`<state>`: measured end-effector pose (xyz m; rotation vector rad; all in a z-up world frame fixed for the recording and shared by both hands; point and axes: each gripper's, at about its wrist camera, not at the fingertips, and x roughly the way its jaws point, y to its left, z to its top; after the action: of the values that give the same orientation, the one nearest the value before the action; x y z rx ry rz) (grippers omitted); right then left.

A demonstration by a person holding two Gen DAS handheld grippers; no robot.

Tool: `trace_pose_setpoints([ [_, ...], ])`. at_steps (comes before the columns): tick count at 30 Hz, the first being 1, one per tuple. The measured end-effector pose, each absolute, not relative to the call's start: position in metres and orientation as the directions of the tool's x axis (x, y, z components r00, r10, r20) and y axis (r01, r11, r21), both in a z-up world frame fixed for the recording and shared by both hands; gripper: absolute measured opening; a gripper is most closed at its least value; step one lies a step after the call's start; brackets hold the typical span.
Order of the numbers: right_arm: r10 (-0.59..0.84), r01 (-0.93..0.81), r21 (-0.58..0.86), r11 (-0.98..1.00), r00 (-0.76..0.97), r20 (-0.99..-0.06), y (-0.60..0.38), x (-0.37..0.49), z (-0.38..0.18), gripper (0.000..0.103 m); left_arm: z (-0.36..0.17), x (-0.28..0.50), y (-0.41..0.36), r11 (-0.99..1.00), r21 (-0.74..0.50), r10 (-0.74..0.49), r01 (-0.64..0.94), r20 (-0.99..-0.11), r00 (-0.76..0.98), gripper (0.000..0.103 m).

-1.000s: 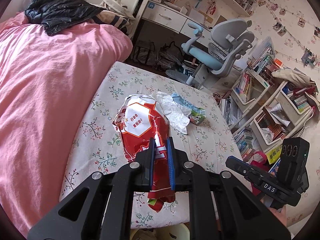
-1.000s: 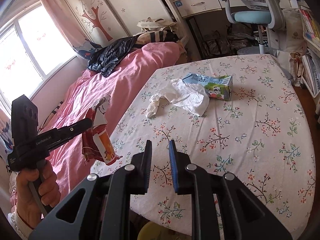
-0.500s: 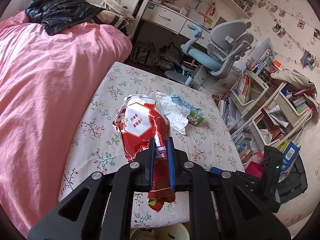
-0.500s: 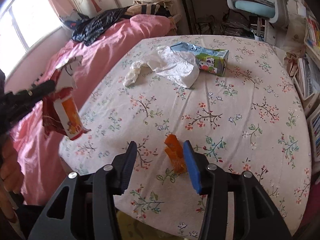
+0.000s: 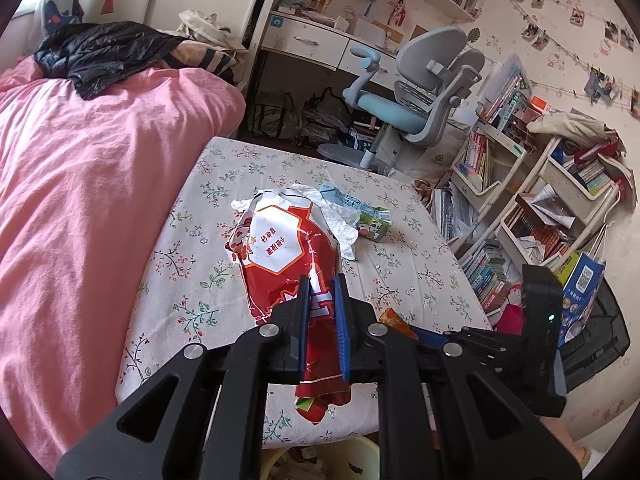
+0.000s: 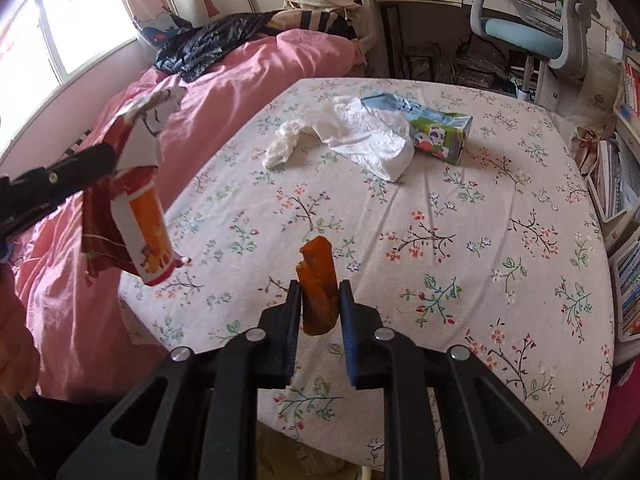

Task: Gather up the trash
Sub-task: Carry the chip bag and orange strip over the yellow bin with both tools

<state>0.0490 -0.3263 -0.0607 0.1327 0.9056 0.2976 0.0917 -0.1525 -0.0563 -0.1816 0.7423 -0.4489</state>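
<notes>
My left gripper (image 5: 322,300) is shut on a red and white snack bag (image 5: 286,256) and holds it above the near edge of the floral table (image 5: 208,248). The bag also shows in the right wrist view (image 6: 136,208), hanging at the left. My right gripper (image 6: 319,296) is shut on a small orange wrapper (image 6: 318,280) at the table's near edge; the wrapper also peeks out in the left wrist view (image 5: 394,320). A crumpled white tissue (image 6: 360,136) and a green and blue drink carton (image 6: 432,136) lie further back on the table.
A bed with a pink duvet (image 5: 80,184) runs along the table's left side, with a black jacket (image 5: 100,48) on it. A grey and blue desk chair (image 5: 416,100) and bookshelves (image 5: 520,208) stand beyond and to the right. A pale bin rim (image 5: 356,456) shows below the table's edge.
My right gripper moved down to the table's near edge, opened around the orange wrapper and has closed on it. My left gripper has kept holding the snack bag in about the same place.
</notes>
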Motion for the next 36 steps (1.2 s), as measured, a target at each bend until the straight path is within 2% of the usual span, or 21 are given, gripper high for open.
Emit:
trace_pose_setpoints([
  [8,0.393,-0.212,0.340,0.916,0.636,-0.664,-0.331,0.020,-0.038,0.020,-0.058,0.067,-0.155,0.888,-0.293,-0.459,0.354,-0.613,0.643,0.012],
  [12,0.410,-0.211,0.364,0.907,0.639,-0.651,-0.330,0.001,-0.038,0.020,-0.062,0.051,-0.153,0.885,-0.297,-0.465,0.360,-0.619,0.633,0.012],
  [29,0.448,-0.213,0.403,0.890,0.571,-0.689,-0.316,-0.069,-0.072,0.020,-0.082,-0.001,-0.137,0.862,-0.337,-0.505,0.378,-0.634,0.586,0.012],
  [36,0.458,-0.209,0.414,0.886,0.536,-0.709,-0.308,-0.085,-0.086,0.020,-0.088,-0.009,-0.112,0.852,-0.401,-0.523,0.337,-0.627,0.577,0.012],
])
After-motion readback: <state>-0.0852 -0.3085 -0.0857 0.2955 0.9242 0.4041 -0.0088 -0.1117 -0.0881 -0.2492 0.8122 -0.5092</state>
